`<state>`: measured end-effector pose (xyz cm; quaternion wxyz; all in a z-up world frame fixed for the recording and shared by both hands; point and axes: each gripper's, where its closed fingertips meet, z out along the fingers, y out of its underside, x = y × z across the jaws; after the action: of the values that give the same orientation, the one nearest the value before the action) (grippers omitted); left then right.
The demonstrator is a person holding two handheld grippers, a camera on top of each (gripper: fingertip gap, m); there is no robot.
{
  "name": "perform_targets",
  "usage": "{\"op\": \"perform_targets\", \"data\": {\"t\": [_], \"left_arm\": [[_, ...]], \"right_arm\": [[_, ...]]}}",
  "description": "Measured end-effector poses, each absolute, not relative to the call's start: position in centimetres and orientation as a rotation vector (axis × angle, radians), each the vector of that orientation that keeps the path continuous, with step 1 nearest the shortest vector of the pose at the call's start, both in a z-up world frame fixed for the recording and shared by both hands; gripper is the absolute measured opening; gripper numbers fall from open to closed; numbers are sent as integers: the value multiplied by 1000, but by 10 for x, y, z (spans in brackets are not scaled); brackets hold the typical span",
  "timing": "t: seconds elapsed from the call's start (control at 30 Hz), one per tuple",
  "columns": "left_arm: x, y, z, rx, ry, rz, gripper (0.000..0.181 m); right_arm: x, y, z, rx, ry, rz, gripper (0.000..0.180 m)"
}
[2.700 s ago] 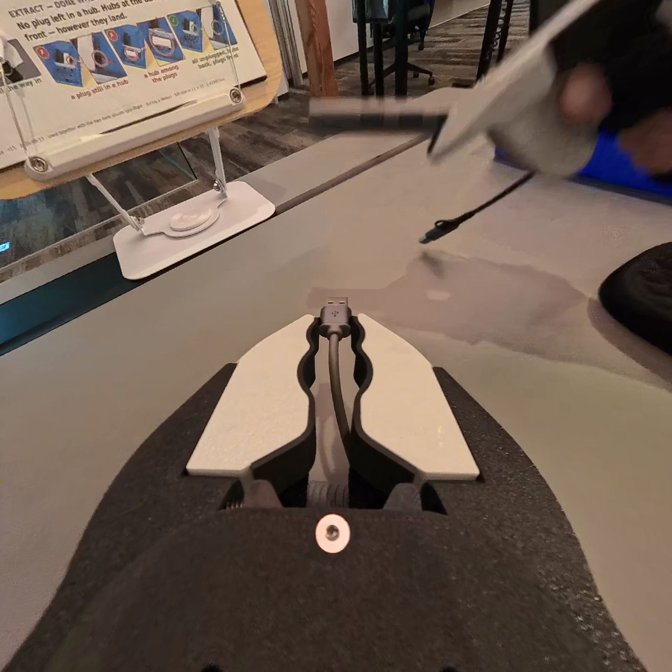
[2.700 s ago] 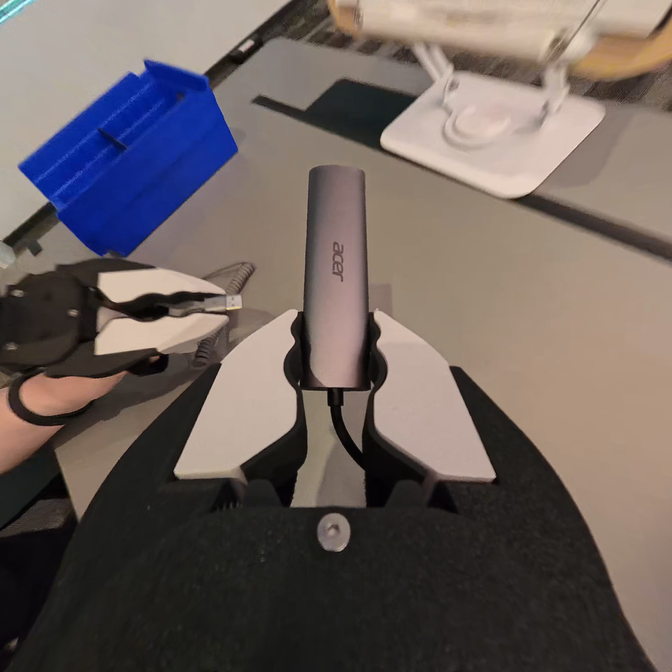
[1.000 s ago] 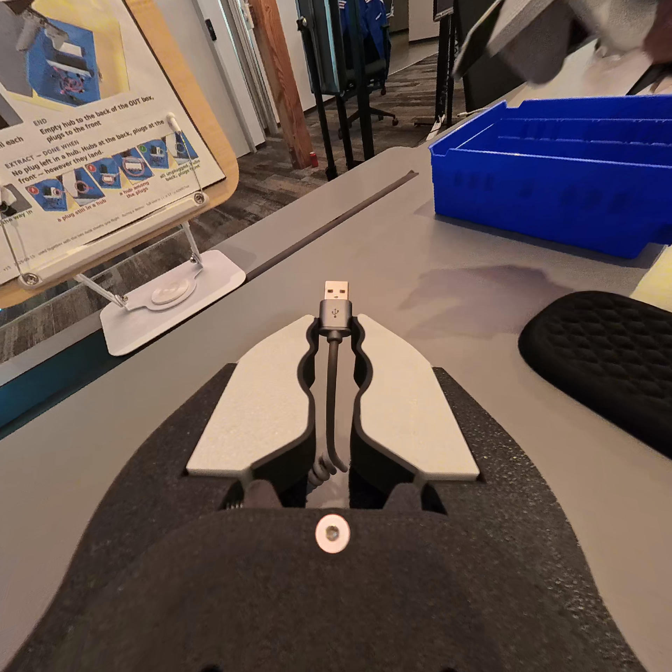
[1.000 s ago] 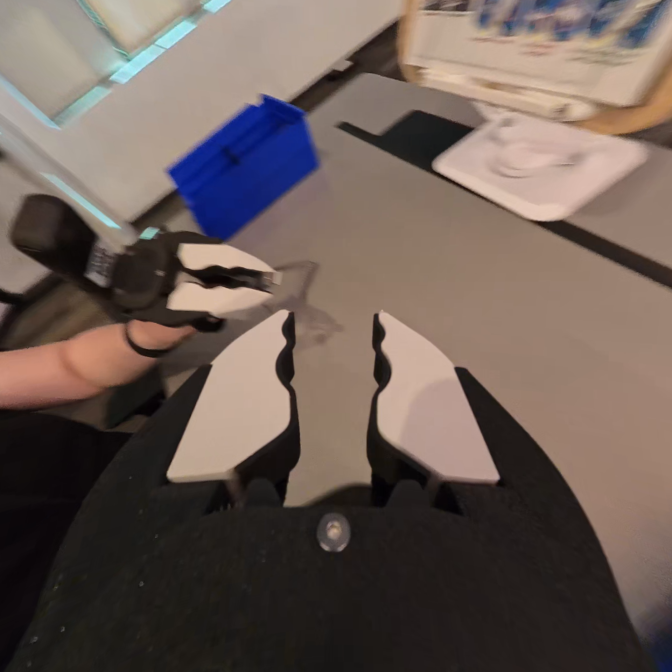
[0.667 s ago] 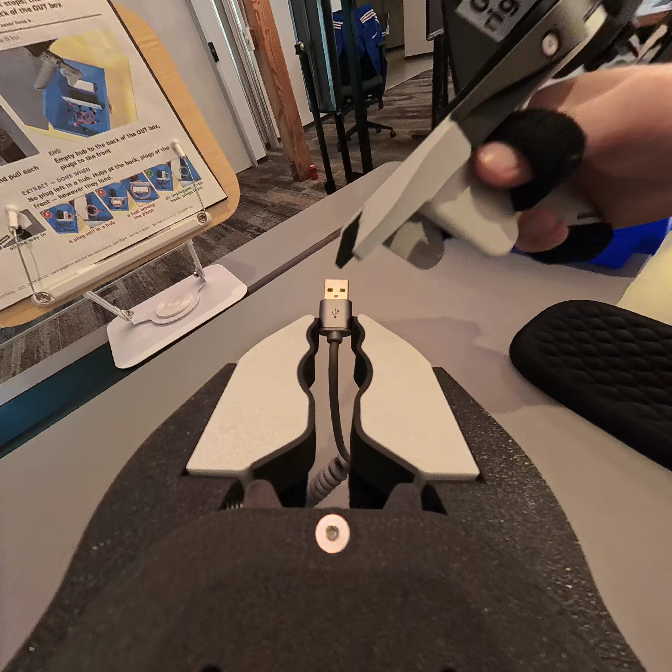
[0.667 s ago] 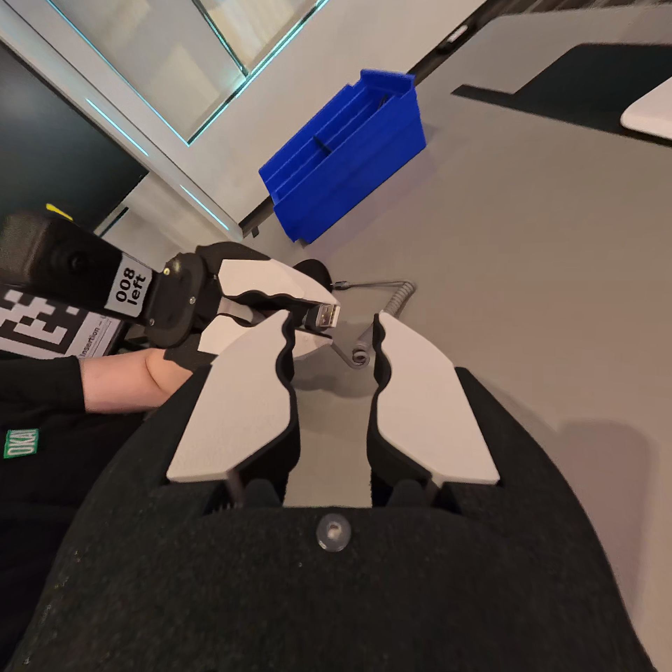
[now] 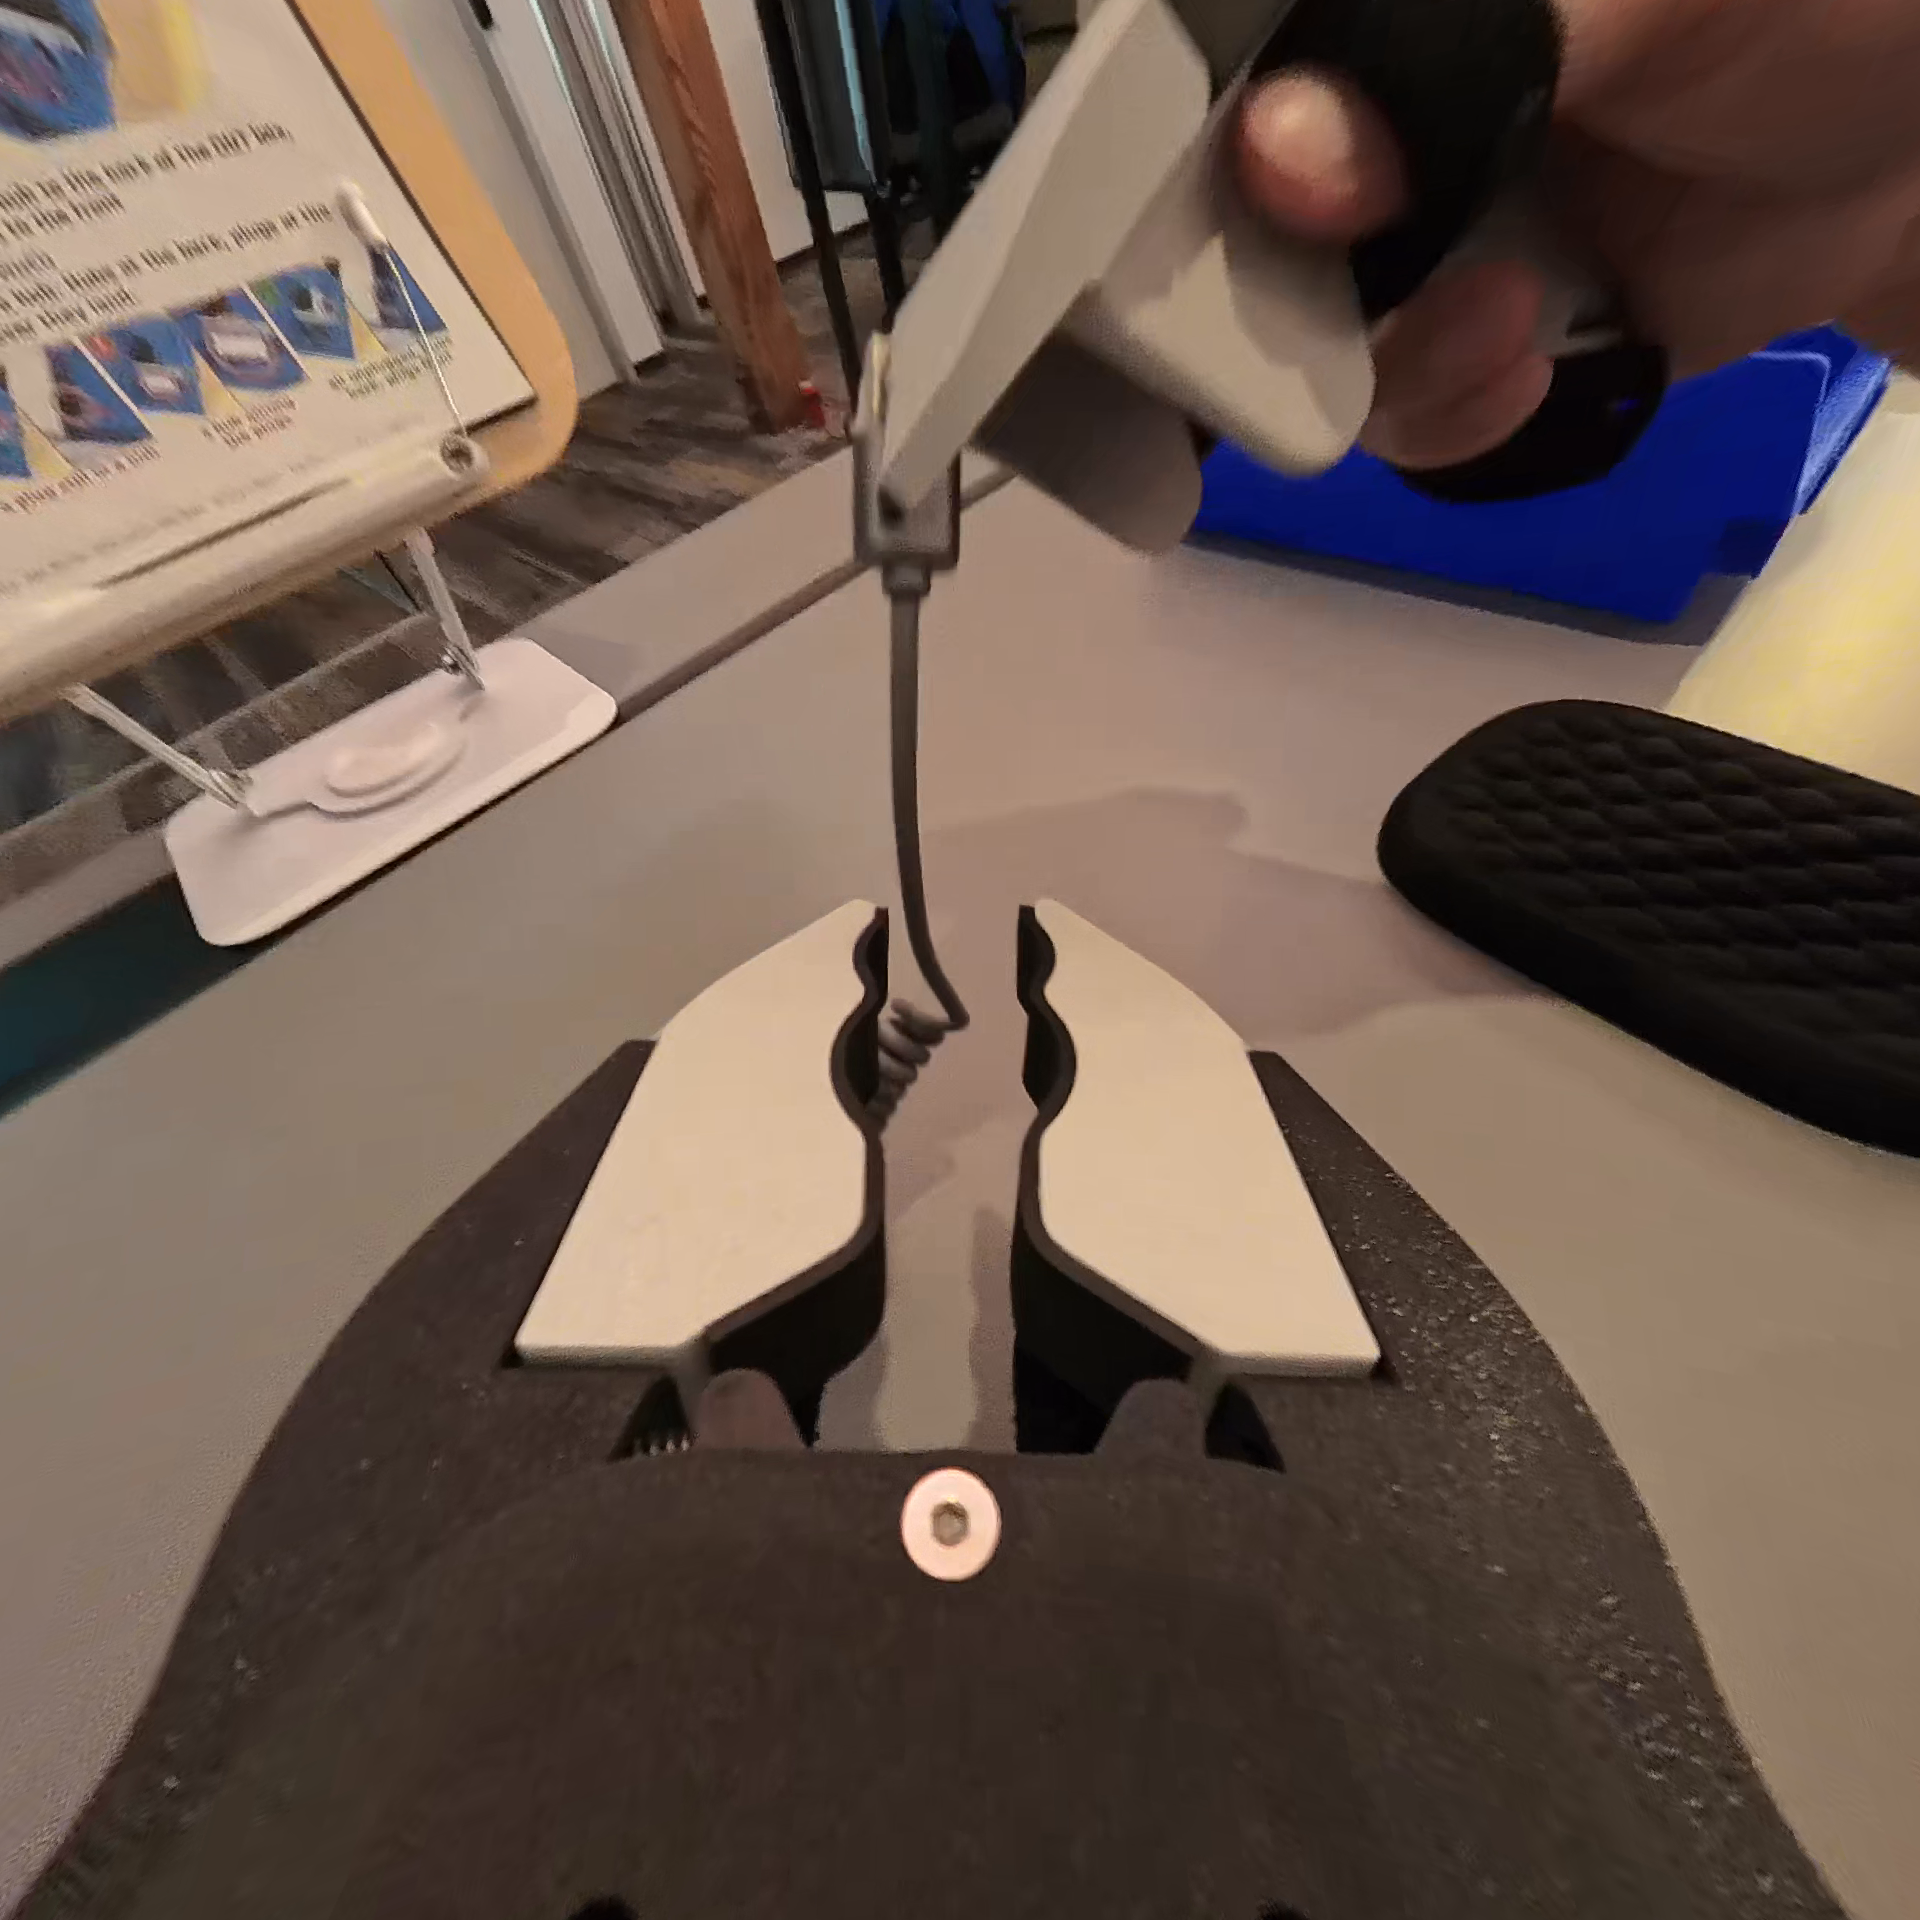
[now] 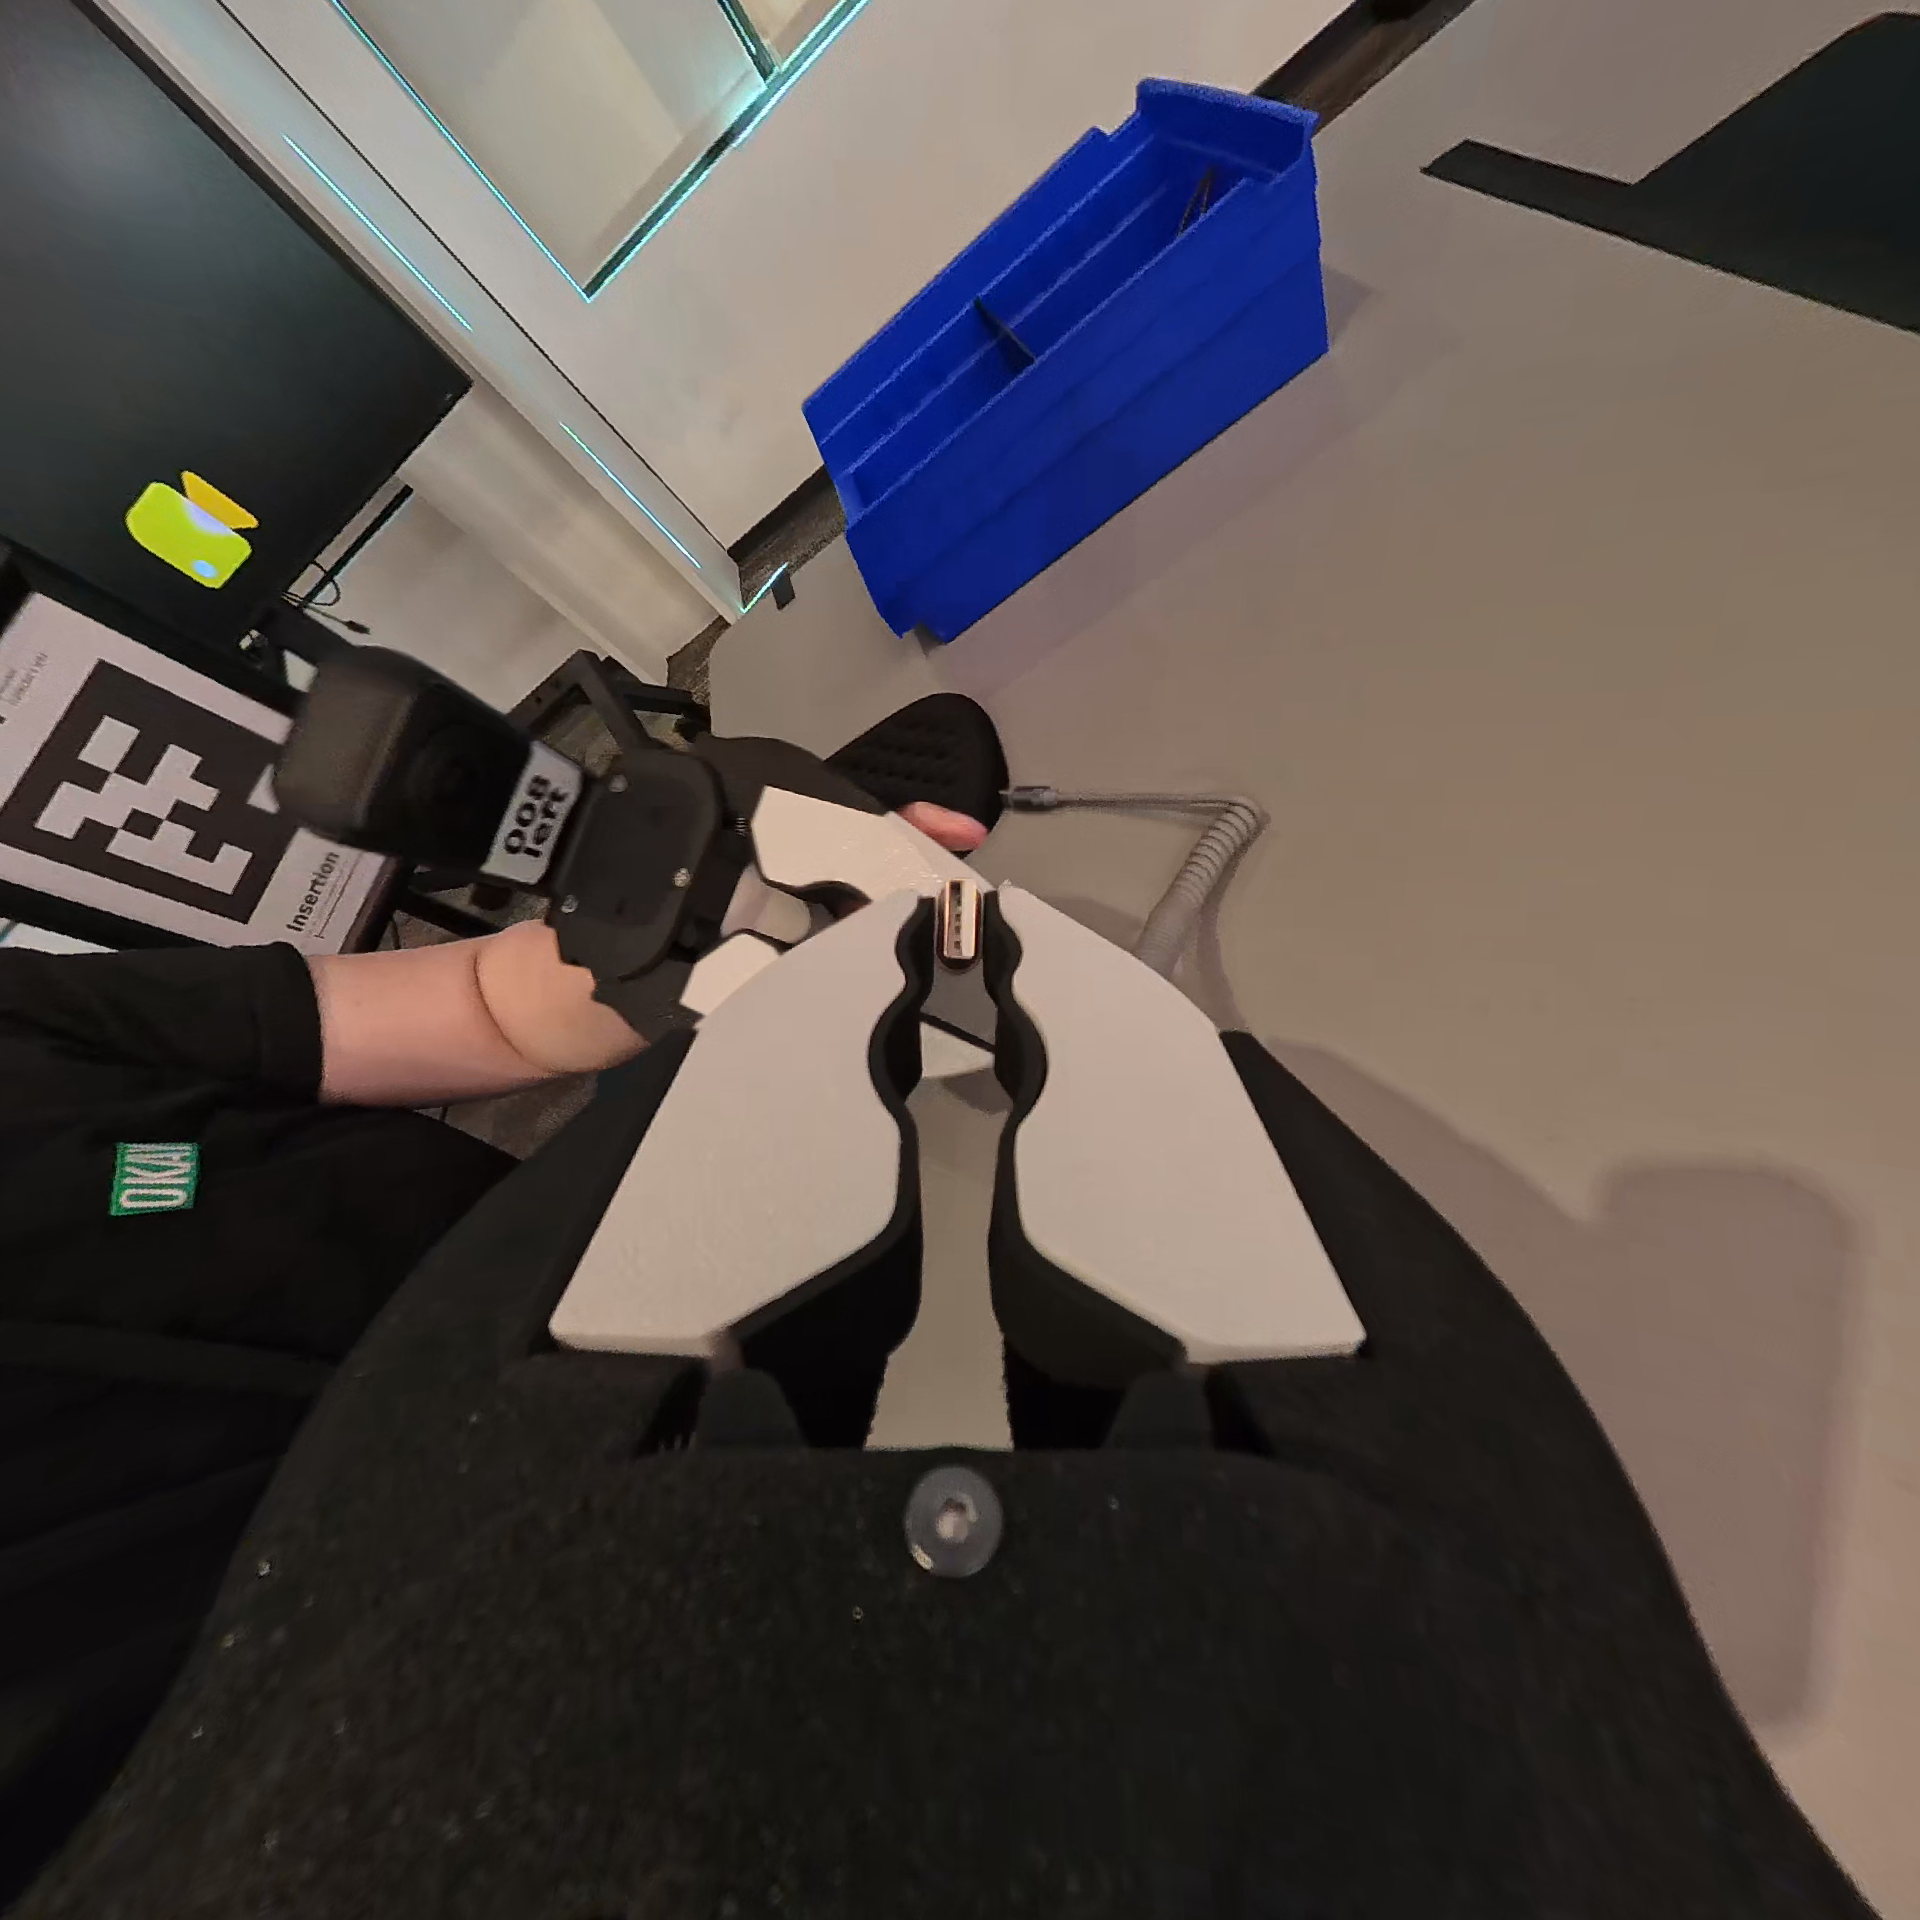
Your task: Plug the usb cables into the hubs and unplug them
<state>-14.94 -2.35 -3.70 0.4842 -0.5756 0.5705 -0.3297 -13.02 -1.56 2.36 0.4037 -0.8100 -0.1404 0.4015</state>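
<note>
The left claw [image 7: 951, 920], which gripped the plug [image 8: 958, 921] a moment ago, now stands open around the slack cable [image 7: 907, 790]. Just beyond, the right claw [image 8: 956, 914] pinches the plug, lifted above the worktop [image 7: 1091, 665]. Handover done; blue bin [image 8: 1081, 416] behind.

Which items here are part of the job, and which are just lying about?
Job:
USB plug, in right gripper
coiled cable
left gripper, open
blue bin

Lying about:
instruction stand
black pad
monitor
</note>
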Motion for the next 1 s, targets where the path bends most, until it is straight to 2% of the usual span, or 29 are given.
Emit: {"op": "perform_targets", "data": {"t": [0.17,0.2,0.27,0.37,0.43,0.47,0.7,0.8,0.83,0.87,0.9,0.93,1.0], "left_arm": [[-143,-22,-40,-1428,1414,-898,28],[-140,-20,-38,-1424,1412,-901,25],[-135,-18,-35,-1420,1421,-892,4],[-128,-19,-34,-1446,1459,-921,3],[-124,-15,-30,-1464,1458,-918,3],[-123,-13,-26,-1461,1454,-913,3],[-113,-11,22,-1425,1466,-957,3],[-108,-17,47,-1387,1464,-988,3],[-106,-18,54,-1369,1460,-987,3],[-105,-19,60,-1355,1454,-982,3],[-104,-19,65,-1341,1445,-973,3],[-103,-18,69,-1330,1433,-959,3],[-104,-14,73,-1319,1420,-930,3]], "right_arm": [[-137,-18,32,-2060,-400,1013,8],[-137,-18,32,-2067,-405,1001,8],[-135,-19,33,-2069,-405,980,8],[-127,-18,36,-2033,-382,934,9],[-117,-18,31,-2016,-376,843,40],[-112,-20,25,-2021,-391,783,46],[-114,-20,-14,-1831,-498,643,50],[-127,-7,-12,-1741,-470,678,61],[-128,-2,-13,-1737,-452,676,60],[-129,1,-15,-1737,-455,670,48],[-131,1,-15,-1726,-479,672,25],[-131,1,-12,-1700,-487,678,16],[-133,-3,-5,-1657,-498,715,16]]}}
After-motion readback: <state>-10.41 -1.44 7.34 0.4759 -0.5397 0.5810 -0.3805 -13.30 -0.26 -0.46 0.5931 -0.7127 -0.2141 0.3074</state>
